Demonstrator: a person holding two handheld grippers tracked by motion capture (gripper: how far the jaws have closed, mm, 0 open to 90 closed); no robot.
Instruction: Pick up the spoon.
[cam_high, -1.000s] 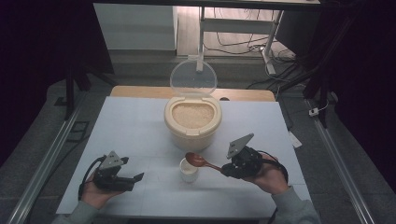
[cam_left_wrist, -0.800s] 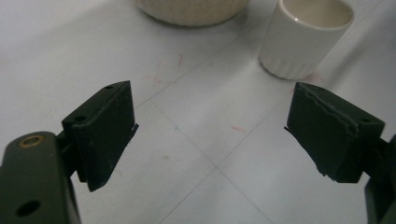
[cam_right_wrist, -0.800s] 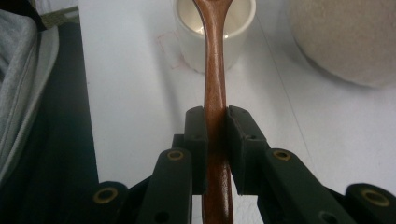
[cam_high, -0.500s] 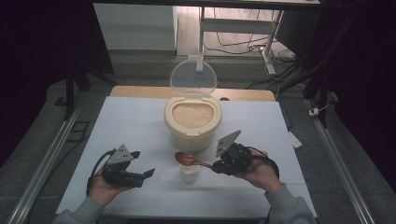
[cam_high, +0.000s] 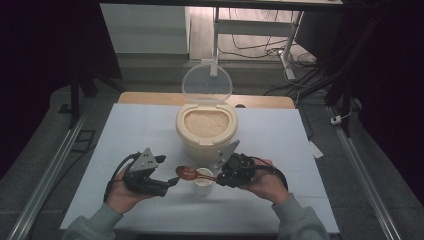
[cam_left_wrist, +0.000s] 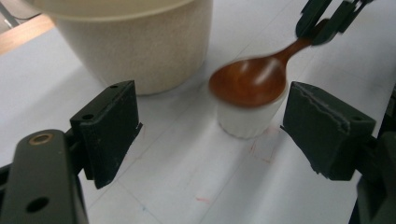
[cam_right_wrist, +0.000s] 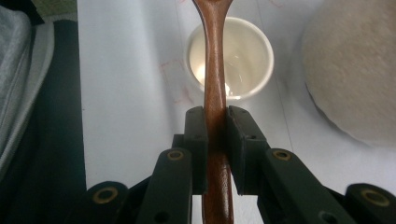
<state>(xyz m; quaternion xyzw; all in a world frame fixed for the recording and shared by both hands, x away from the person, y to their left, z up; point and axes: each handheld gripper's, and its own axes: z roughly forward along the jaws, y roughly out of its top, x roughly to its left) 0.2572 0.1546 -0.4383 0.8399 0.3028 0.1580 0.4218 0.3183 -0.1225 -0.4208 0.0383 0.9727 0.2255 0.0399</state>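
The right tool (cam_high: 222, 176) is pinching the handle of a wooden spoon (cam_high: 189, 173) — in the right gripper view the two black jaws press flat against the brown handle (cam_right_wrist: 215, 88) from either side, with the handle running straight up between them. The spoon reaches leftward from that tool, and its bowl hangs over the left side of a small white cup (cam_high: 203, 183) that stands on the bench (cam_high: 140, 130). In the left gripper view the spoon bowl (cam_left_wrist: 247, 81) sits just above the cup's rim, a little blurred, and covers most of the cup's mouth; whether wood touches rim cannot be told. Seen from the right gripper view, the cup (cam_right_wrist: 247, 58) is open at the top with a pale, glossy inside.

The left tool (cam_high: 170, 183) is spread wide — its jaws stand well apart in the left gripper view, with the cup (cam_left_wrist: 245, 122) between and beyond them, nearer the right-hand jaw. It holds nothing and rests low over the bench, just to the left of the cup.

Just behind the cup stands a cream-coloured rice container (cam_high: 206, 131) filled with pale grains, its clear lid (cam_high: 207, 85) tipped upright at the back. The person's hands grip both tools from the near edge of the bench.
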